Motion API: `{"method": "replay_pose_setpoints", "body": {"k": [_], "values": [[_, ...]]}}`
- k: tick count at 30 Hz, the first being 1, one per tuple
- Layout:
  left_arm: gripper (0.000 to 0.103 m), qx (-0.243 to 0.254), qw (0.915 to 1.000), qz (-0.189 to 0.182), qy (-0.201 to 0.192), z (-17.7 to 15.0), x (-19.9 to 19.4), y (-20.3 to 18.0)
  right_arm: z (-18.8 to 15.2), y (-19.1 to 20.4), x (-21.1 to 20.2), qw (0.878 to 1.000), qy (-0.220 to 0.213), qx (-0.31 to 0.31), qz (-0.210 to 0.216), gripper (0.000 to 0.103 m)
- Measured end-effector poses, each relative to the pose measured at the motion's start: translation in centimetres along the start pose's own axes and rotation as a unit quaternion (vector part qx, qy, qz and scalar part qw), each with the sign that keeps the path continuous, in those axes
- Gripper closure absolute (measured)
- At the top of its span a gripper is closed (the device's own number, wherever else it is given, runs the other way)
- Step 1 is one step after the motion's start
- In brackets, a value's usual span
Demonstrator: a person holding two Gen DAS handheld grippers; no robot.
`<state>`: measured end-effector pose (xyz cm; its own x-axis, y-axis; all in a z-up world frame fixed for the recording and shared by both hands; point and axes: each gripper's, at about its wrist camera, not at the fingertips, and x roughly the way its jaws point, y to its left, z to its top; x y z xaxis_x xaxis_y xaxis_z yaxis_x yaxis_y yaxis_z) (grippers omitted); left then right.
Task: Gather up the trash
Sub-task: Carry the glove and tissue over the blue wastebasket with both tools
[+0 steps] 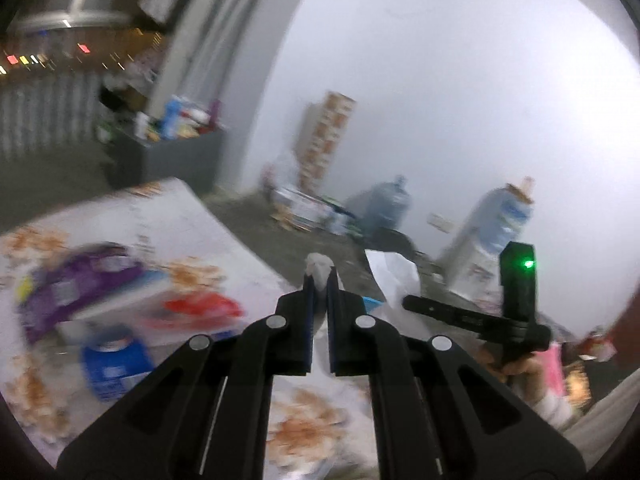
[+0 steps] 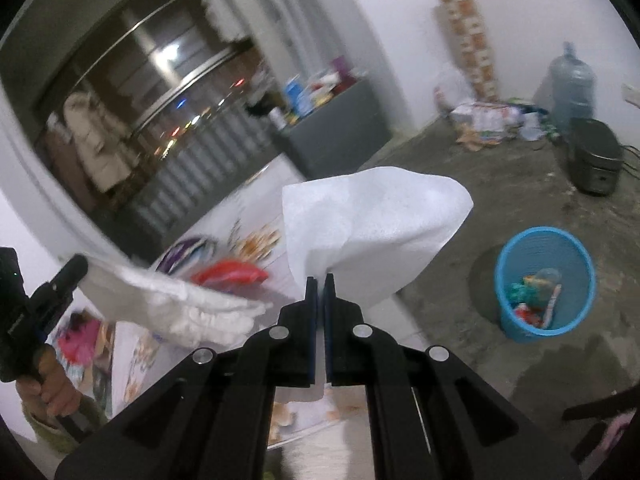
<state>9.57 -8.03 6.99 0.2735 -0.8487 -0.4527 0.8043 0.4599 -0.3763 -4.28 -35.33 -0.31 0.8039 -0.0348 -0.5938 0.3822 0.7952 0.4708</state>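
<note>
Two grippers each pinch paper: right gripper (image 2: pixel 319 278) a smooth white tissue (image 2: pixel 372 224), left gripper (image 1: pixel 319 278) a crumpled wad (image 1: pixel 318 266)

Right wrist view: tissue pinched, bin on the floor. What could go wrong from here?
The right gripper pinches only an edge of the white tissue, so it may slip out short of the blue bin. The left gripper holds a wad by its tip; the motion blur suggests fast swings.

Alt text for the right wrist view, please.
The right gripper is shut on a white tissue held above a patterned table. A blue bin holding trash stands on the concrete floor to the right. The left gripper, at left, holds a crumpled tissue.
</note>
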Motion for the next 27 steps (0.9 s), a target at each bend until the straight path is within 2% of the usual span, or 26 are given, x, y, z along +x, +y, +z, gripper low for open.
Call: {"method": "replay_pose_setpoints", "body": {"k": [6, 9, 12, 15, 20, 23, 27], "values": [[0.099, -0.001, 0.9960, -0.081, 0.039, 2.3, 6.7, -3.0, 1.7, -6.2, -3.9, 0.994, -0.054, 0.048, -0.077, 0.100], [0.099, 0.011, 0.9922, -0.101, 0.072, 3.0, 11.8, -5.0, 2.6, -9.4, -4.8, 0.988, -0.069, 0.066, -0.121, 0.100], [0.099, 0.033, 0.9885, -0.104, 0.105, 3.0, 17.6, -7.4, 3.1, -12.6, -4.8, 0.983, -0.069, 0.081, -0.149, 0.100], [0.099, 0.041, 0.9832, -0.098, 0.148, 2.6, 24.1, -9.2, 3.8, -15.7, -3.6, 0.981, -0.056, 0.099, -0.158, 0.100], [0.099, 0.058, 0.9727, -0.071, 0.213, 0.7, 34.2, -11.7, 5.0, -21.2, 0.8, 0.980, -0.011, 0.127, -0.151, 0.100], [0.099, 0.074, 0.9632, -0.045, 0.254, -1.3, 40.1, -12.9, 5.6, -24.7, 3.8, 0.978, 0.021, 0.148, -0.143, 0.100], [0.099, 0.074, 0.9539, -0.036, 0.289, -3.1, 45.5, -13.6, 6.0, -29.4, 8.3, 0.972, 0.065, 0.188, -0.126, 0.099]]}}
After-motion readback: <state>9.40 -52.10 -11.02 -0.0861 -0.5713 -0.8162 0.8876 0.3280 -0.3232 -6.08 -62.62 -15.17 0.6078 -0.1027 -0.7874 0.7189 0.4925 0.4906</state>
